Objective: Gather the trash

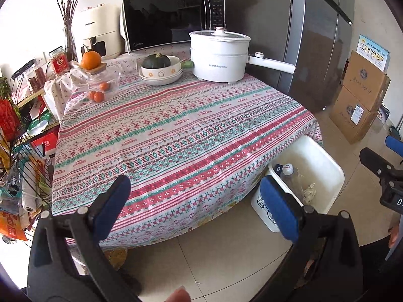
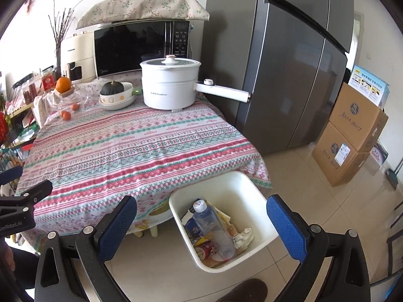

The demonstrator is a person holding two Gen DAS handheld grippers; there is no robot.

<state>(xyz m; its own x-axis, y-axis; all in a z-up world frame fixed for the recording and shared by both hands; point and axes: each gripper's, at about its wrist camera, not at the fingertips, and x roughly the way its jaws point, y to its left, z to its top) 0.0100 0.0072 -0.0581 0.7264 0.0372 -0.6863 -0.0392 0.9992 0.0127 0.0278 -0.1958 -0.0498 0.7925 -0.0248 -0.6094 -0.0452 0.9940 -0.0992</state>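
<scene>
On my left, the left tool [image 1: 199, 201] hangs wide open and empty over the worktop [image 1: 176, 130] with its striped patterned cloth, where I see no litter. I judge the collecting all but done — the next move calls only for a last look across the cloth. Further right, my right tool [image 2: 201, 222] also gapes, gripping nothing, above the white square plastic bin [image 2: 254, 191] on the floor beside the worktop. In the bin lie a clear plastic bottle [image 2: 214, 229], a crumpled white tissue [image 2: 243, 237] and coloured wrappers [image 2: 201, 248].

Tablecloth [image 1: 176, 130] hiding bin's [image 1: 325, 156] near corner, bottle [image 1: 289, 176] partly behind blue pad
</scene>
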